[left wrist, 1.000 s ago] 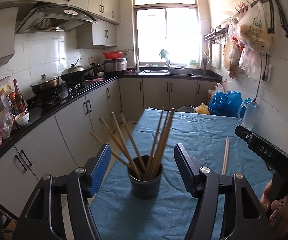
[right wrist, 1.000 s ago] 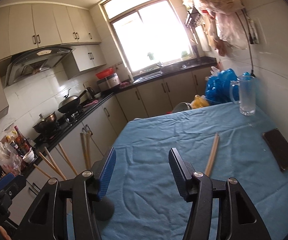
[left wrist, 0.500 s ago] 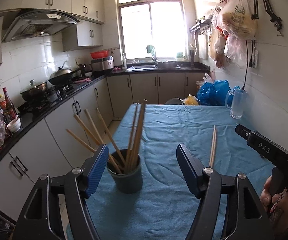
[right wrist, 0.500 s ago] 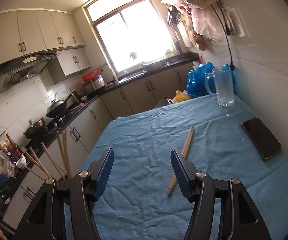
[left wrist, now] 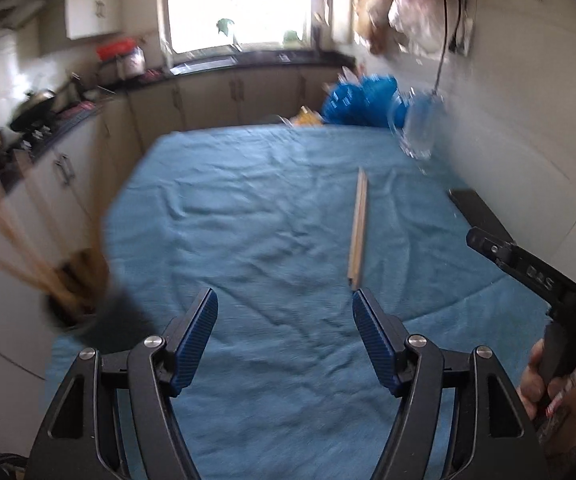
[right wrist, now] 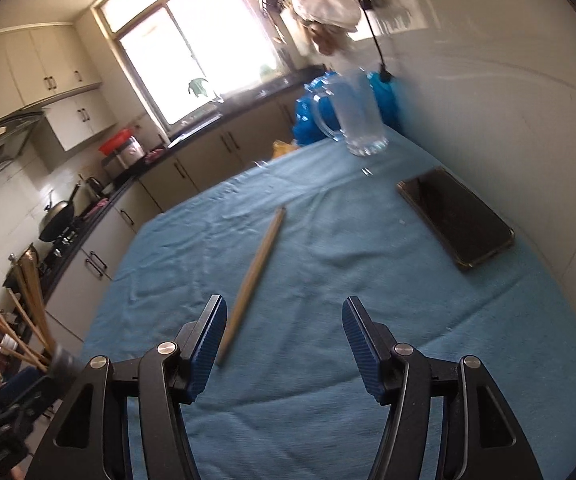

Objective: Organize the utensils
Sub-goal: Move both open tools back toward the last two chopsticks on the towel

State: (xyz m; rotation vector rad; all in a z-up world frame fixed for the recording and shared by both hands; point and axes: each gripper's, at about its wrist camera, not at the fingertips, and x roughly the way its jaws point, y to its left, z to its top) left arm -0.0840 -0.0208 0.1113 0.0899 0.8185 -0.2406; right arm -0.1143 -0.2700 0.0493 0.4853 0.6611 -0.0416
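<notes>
Having swung both wide-open, empty tools, left tool (left wrist: pixel 285 312) and right tool (right wrist: pixel 284 330), away from the chopstick holder (left wrist: pixel 84 312) at the table's (left wrist: pixel 248 220) left edge, we now face the loose chopstick pair (right wrist: pixel 254 276) lying mid-table, still ungathered.

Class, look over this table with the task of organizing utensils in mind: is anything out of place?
Yes. A pair of chopsticks lies loose on the blue cloth mid-table, while the other chopsticks stand in the dark holder at the table's left edge. Both grippers are open and empty.
</notes>
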